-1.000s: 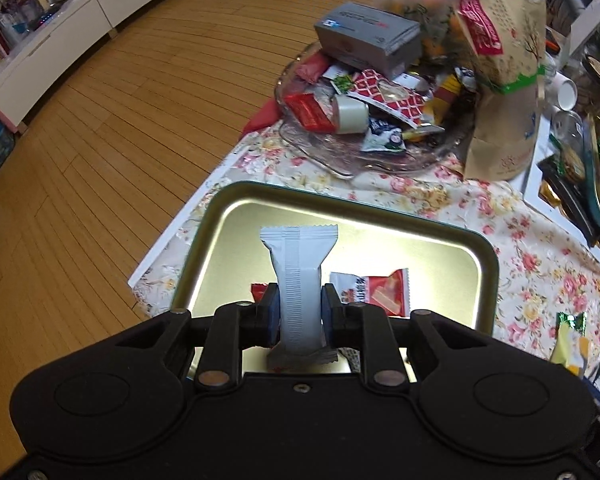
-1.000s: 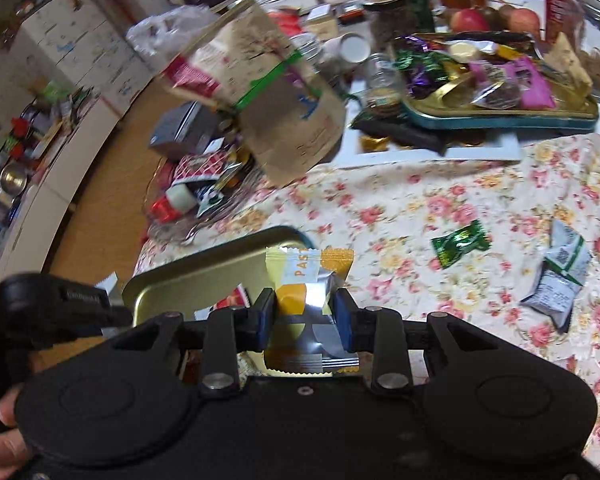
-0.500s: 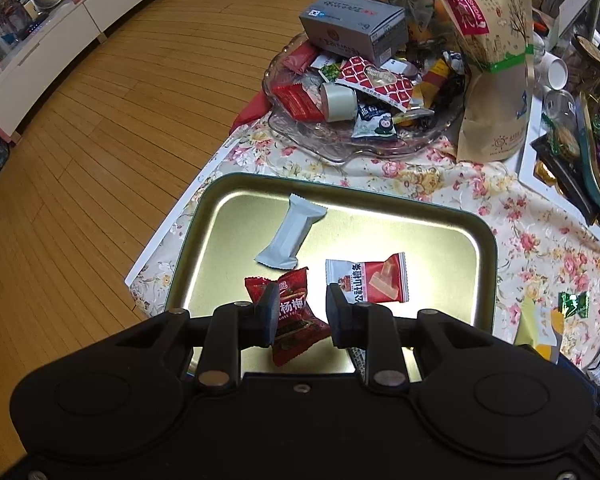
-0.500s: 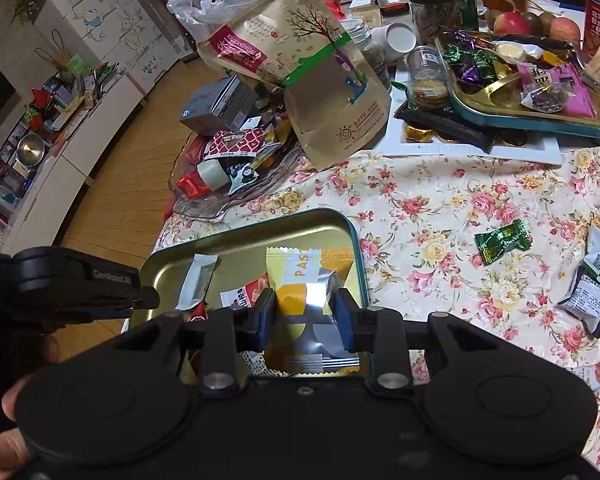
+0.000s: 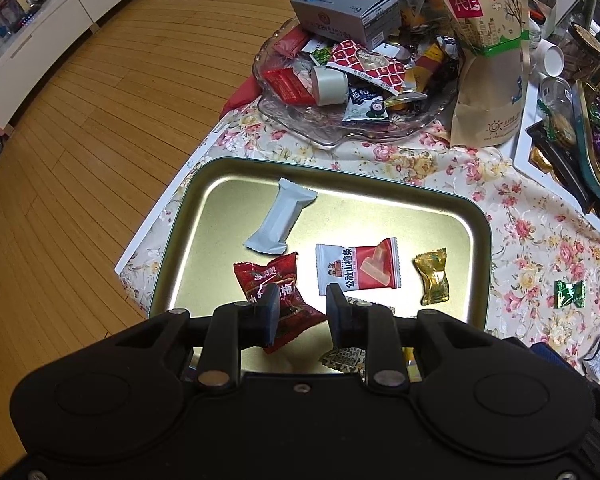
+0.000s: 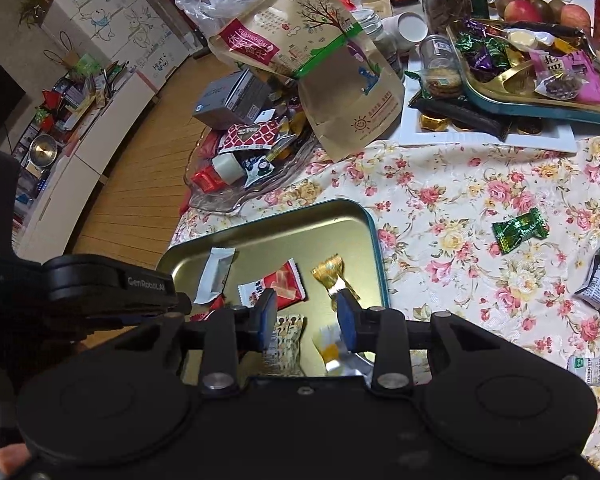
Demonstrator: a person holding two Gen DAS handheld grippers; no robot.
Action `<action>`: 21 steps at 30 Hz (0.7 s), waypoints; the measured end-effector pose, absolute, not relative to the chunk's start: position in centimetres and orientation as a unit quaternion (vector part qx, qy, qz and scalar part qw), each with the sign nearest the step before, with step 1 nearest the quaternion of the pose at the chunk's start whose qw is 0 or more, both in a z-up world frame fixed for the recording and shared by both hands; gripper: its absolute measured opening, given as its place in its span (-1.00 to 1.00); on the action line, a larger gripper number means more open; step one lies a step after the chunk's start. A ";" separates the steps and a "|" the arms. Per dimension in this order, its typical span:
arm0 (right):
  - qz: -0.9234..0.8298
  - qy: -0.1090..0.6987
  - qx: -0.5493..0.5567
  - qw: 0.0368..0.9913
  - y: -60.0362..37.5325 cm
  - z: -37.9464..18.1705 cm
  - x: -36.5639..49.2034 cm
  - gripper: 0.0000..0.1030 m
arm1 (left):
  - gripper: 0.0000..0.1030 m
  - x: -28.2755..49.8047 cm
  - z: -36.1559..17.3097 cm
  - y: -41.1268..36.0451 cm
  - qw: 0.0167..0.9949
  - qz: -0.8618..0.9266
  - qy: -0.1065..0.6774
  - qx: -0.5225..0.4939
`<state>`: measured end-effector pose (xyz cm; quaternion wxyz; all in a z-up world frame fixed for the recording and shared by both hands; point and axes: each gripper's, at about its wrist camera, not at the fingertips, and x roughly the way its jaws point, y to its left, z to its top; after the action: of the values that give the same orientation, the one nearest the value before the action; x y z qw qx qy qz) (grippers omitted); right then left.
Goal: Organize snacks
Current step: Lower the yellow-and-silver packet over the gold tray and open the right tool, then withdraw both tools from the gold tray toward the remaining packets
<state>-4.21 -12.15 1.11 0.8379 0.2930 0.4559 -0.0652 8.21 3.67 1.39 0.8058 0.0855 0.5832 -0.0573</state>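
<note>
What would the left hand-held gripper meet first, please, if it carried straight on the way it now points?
Most likely the dark red snack packet lying in the gold tray: it sits right beyond the open left hand-held gripper, partly behind one finger. Depth is unclear.

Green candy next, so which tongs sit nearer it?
Right. The right tongs hover over the tin's near-right corner, the side facing the green candy; the left tongs hover further left.

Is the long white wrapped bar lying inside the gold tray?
Yes, the white bar lies flat on the gold tray, beyond the red packets.
</note>
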 end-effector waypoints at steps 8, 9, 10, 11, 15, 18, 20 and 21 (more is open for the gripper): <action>-0.104 0.468 0.285 0.830 -13.1 0.5 -4.2 -0.29 | -0.31 7.7 1.2 2.8 0.803 -0.065 0.583 0.104; -0.108 0.470 0.285 0.828 -13.2 0.3 -4.2 -0.29 | -0.31 7.7 1.2 2.7 0.803 -0.067 0.584 0.104; -0.113 0.472 0.286 0.826 -13.4 0.2 -4.2 -0.29 | -0.31 7.6 1.2 2.6 0.802 -0.069 0.584 0.106; -0.119 0.476 0.286 0.823 -13.5 0.1 -4.3 -0.29 | -0.31 7.5 1.2 2.4 0.801 -0.071 0.585 0.107; -0.133 0.485 0.286 0.816 -14.0 -0.4 -4.5 -0.29 | -0.31 7.1 1.1 1.7 0.798 -0.084 0.586 0.114; -0.141 0.488 0.285 0.813 -14.4 -0.6 -4.6 -0.29 | -0.31 6.8 0.9 1.2 0.794 -0.090 0.589 0.120; -0.145 0.490 0.285 0.811 -14.6 -0.7 -4.7 -0.29 | -0.31 6.6 0.7 0.8 0.791 -0.093 0.592 0.123; -0.146 0.491 0.285 0.810 -14.7 -0.8 -4.8 -0.29 | -0.31 6.5 0.6 0.6 0.790 -0.095 0.593 0.124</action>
<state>-4.81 -14.75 -0.79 0.8100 0.2848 0.4914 -0.1462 6.51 0.64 0.64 0.7896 0.1242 0.5933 -0.0953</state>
